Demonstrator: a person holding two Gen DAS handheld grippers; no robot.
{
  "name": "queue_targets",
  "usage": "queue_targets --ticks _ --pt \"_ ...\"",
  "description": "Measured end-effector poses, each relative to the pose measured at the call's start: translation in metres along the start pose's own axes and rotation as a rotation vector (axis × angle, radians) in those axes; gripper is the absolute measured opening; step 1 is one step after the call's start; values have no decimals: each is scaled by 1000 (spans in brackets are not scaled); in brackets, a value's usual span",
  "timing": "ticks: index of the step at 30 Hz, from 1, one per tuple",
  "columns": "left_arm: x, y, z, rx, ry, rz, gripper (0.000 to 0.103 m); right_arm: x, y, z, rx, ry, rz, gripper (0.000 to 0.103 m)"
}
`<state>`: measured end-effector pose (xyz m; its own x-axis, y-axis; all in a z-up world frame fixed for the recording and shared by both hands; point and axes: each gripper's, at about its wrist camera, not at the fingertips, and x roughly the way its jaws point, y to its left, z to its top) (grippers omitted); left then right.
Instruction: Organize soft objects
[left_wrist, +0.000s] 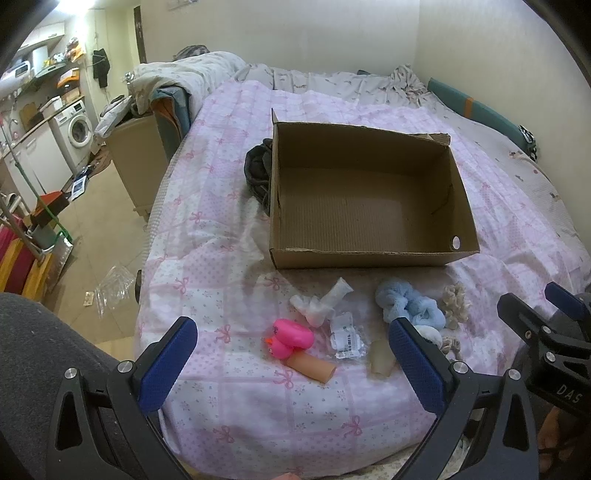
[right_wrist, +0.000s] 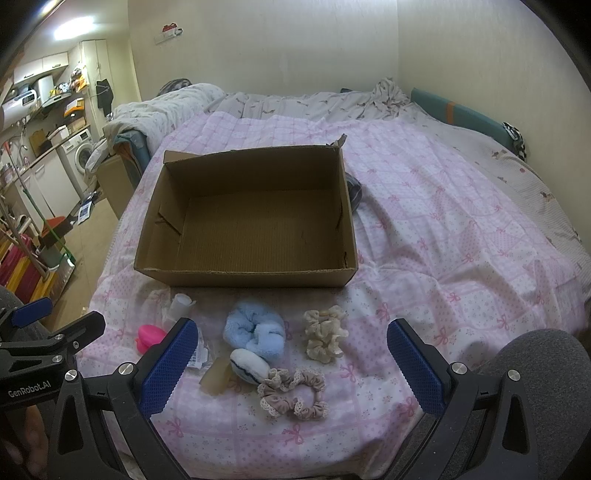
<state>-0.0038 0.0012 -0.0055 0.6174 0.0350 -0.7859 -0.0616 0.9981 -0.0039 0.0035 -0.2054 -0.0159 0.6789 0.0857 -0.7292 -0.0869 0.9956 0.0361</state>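
The soft objects lie in a loose row on the bed, on the pink quilt (right_wrist: 424, 221), just in front of the open cardboard box (right_wrist: 251, 221). The box holds nothing and stands upright, its near wall facing the grippers.

From the left of the row:
- a pink duck (left_wrist: 290, 338), lying on its side;
- touching it, a tan tube (left_wrist: 314, 369);
- a white piece (left_wrist: 325, 301) nearer the box;
- a clear packet (left_wrist: 347, 338) with a printed label;
- a translucent tube (right_wrist: 216, 376);
- a blue fluffy scrunchie (right_wrist: 256, 330);
- a white round pad (right_wrist: 249, 365), touching the blue scrunchie's near edge;
- a cream scrunchie (right_wrist: 325, 334), apart from the blue one;
- a beige scrunchie (right_wrist: 293, 393), closest to the bed's edge, touching the pad.

A dark garment (left_wrist: 258, 170) lies against the box's left wall.

The left gripper (left_wrist: 295, 369) hangs above the duck and the tan tube, fingers spread wide, holding nothing. The right gripper (right_wrist: 291, 363) hangs above the scrunchies, fingers likewise spread wide and holding nothing. Neither touches any object.

Beyond the bed to the left stand a washing machine (left_wrist: 79, 129) and cluttered shelves.
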Motion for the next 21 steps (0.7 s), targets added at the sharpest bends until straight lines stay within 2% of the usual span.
queue_targets --ticks 21 --pt "3 -2 -5 1 12 6 103 1 1 1 0 6 1 103"
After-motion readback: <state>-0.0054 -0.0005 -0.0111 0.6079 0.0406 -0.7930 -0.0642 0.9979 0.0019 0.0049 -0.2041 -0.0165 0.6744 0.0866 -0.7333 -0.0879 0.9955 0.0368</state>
